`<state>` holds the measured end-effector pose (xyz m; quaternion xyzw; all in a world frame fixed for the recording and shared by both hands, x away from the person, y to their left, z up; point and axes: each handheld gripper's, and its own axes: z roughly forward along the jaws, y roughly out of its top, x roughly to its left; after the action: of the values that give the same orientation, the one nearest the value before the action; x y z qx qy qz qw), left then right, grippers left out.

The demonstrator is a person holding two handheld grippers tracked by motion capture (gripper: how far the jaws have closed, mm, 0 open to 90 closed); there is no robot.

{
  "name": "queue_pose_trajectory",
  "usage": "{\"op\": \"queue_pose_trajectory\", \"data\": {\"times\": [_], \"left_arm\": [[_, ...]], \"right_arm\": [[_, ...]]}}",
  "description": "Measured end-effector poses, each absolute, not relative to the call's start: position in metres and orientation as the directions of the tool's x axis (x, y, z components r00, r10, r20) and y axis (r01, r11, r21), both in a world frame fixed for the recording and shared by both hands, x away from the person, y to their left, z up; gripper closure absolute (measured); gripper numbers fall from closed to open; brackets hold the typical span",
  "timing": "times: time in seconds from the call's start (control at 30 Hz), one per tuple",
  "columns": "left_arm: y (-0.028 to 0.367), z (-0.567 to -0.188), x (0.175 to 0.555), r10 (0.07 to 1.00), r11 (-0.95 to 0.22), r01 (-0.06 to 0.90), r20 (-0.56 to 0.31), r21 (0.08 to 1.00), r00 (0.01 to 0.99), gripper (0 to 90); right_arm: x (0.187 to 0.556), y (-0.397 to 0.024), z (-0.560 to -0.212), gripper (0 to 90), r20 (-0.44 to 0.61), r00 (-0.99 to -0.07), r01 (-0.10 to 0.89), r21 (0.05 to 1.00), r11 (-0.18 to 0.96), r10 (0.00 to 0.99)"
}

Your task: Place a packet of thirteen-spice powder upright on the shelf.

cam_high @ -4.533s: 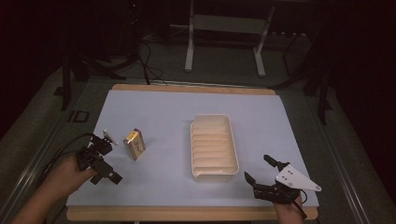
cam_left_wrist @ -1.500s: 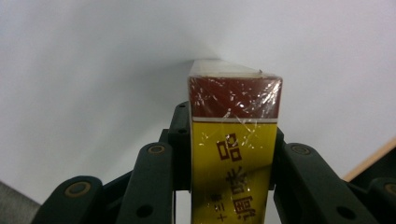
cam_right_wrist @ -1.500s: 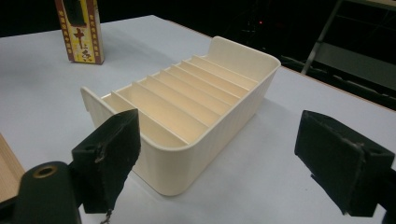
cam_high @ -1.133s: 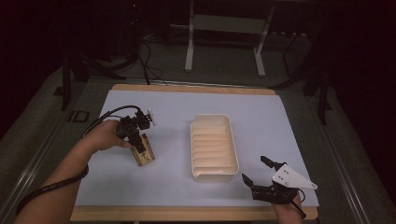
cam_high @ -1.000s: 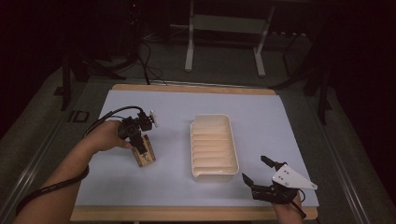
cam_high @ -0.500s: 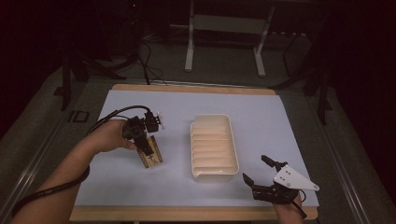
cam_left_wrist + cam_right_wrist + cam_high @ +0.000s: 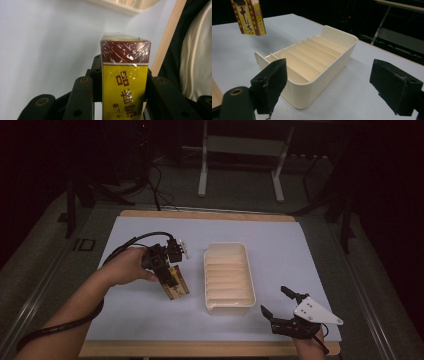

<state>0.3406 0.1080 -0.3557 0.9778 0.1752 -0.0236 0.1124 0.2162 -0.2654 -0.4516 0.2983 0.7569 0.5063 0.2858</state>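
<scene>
A yellow and dark-red wrapped box hangs above the white mat, left of the cream slotted tray. My left gripper is shut on the box, its black jaws pressing both narrow sides. The right gripper view shows the box raised off the mat beyond the tray. Near the table's front edge, right of the tray, my right gripper rests open with nothing between its jaws.
The white mat covers a wooden tabletop. The tray has several narrow slots, all bare. A metal stand and cables lie on the dark floor beyond the table.
My left gripper has lifted the box off the mat and carried it right, toward the tray. The right gripper has stayed where it was.
</scene>
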Motion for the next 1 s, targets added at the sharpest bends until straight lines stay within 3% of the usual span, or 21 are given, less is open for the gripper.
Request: {"op": "queue_pose_trajectory", "data": {"times": [0.53,1.0], "left_arm": [[0.083,-0.326,0.335,0.273,-0.873,0.270,-0.053,0.405,0.961,68.7],[0.051,-0.328,0.330,0.225,-0.847,0.204,-0.017,0.490,0.974,68.6]], "right_arm": [[0.216,-0.267,-0.451,14.3,-0.128,-0.654,0.162,0.939,0.304,0.745],[0.216,-0.267,-0.451,14.4,-0.130,-0.657,0.163,0.937,0.308,0.743]]}}
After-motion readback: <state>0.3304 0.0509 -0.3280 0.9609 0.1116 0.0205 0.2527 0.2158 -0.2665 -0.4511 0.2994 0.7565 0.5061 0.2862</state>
